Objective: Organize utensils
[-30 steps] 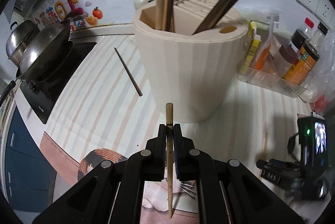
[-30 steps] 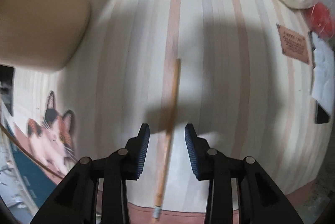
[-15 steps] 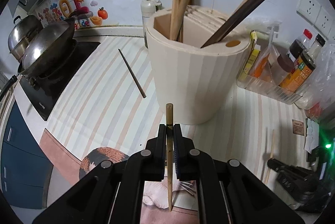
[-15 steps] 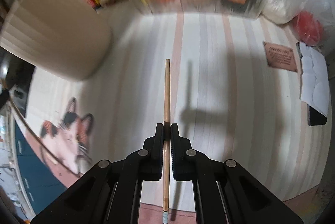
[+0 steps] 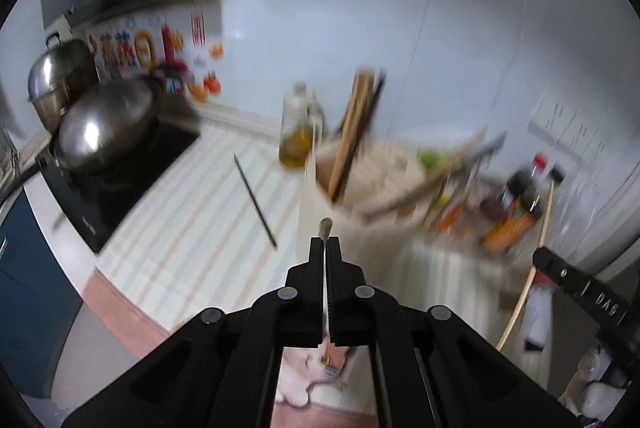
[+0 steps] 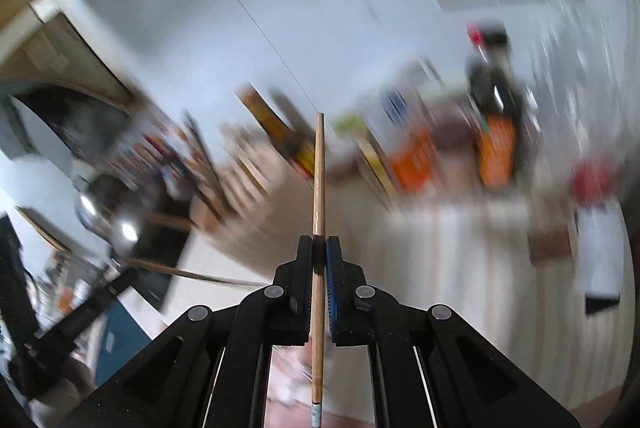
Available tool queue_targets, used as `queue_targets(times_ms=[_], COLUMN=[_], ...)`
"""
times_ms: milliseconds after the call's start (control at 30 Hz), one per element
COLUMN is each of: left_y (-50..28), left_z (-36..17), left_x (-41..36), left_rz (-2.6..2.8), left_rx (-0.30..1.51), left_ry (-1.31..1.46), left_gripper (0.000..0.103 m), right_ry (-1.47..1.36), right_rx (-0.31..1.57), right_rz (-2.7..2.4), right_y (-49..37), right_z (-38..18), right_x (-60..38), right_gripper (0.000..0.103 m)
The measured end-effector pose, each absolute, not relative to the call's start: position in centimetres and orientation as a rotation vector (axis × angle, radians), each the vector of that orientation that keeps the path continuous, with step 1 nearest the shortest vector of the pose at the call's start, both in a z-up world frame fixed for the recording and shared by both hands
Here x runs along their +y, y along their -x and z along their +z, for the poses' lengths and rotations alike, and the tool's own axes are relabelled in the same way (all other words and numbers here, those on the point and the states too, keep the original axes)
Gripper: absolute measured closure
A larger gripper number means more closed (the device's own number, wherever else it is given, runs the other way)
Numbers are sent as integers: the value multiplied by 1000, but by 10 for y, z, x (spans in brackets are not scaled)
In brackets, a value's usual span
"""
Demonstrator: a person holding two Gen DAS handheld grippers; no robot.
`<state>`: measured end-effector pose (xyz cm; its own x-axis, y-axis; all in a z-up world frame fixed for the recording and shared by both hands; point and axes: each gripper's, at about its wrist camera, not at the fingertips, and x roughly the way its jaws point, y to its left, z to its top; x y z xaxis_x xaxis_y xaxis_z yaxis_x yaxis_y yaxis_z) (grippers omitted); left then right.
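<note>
Fingers of our left gripper clamp a wooden chopstick, its tip poking out at frame centre. Left of it a dark chopstick lies on the striped counter; the blurred beige utensil holder stands just beyond. Our right gripper pinches a second wooden chopstick, upright at centre.

Kitchen, blurred. Pale tiled wall w/ colourful stickers near stove. Black cooktop at left, steel wok on it, lidded pot behind. Striped countertop; blue cabinet below. Wall sockets at right.
</note>
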<state>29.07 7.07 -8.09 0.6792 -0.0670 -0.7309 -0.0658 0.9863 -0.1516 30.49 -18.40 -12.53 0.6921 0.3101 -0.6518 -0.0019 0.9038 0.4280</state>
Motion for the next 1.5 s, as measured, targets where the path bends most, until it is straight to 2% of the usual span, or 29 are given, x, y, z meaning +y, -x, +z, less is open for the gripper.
queue_targets(times_ms=[167, 267, 367, 400, 433, 467, 633, 800, 1000, 1200, 1267, 1300, 1333, 1500], left_y=[-308, -311, -306, -304, -303, -302, -323, -356, -399, -434, -439, -441, -442, -422], left_z=[-36, -35, -62, -84, -102, -124, -222, -288, -330, -366, -363, -361, -361, -357], left_x=[88, 103, 128, 140, 150, 159, 177, 185, 217, 251, 255, 256, 256, 244], left_rz=[-6, 4, 57, 94, 122, 157, 236, 328, 456, 474, 442, 387, 365, 301], left_rx=[718, 704, 743, 785, 816, 852, 1058, 1164, 1188, 1238, 1223, 1220, 1230, 1240], left_ry=[206, 216, 255, 289, 318, 345, 377, 255, 144, 157, 166, 196, 205, 203], left_gripper=[103, 101, 84, 61, 44, 44, 44, 44, 44, 44, 57, 88, 98, 98], right_ry=[-390, -384, -388, -398, -405, -410, -420, -367, -315, -317, -314, -314, -318, -328], right_rx=[641, 652, 722, 764, 800, 848, 1101, 1270, 1360, 1381, 1384, 1387, 1391, 1424], right_rz=[244, 258, 248, 235, 221, 202, 90, -50, -181, -246, -261, -264, -266, -265], right_y=[-328, -340, -338, -334, -332, -333, -335, -346, -359, -363, -363, -364, -365, -366], right_z=[-56, -47, -66, -81, -98, -116, -224, -305, -359, -374, -377, -378, -379, -381], right_x=[-161, -152, -150, -151, -152, -151, -153, -154, -152, -145, -144, -143, -143, -140], right_gripper=[97, 97, 97, 97, 97, 97, 97, 97, 97, 97, 97, 97, 97, 97])
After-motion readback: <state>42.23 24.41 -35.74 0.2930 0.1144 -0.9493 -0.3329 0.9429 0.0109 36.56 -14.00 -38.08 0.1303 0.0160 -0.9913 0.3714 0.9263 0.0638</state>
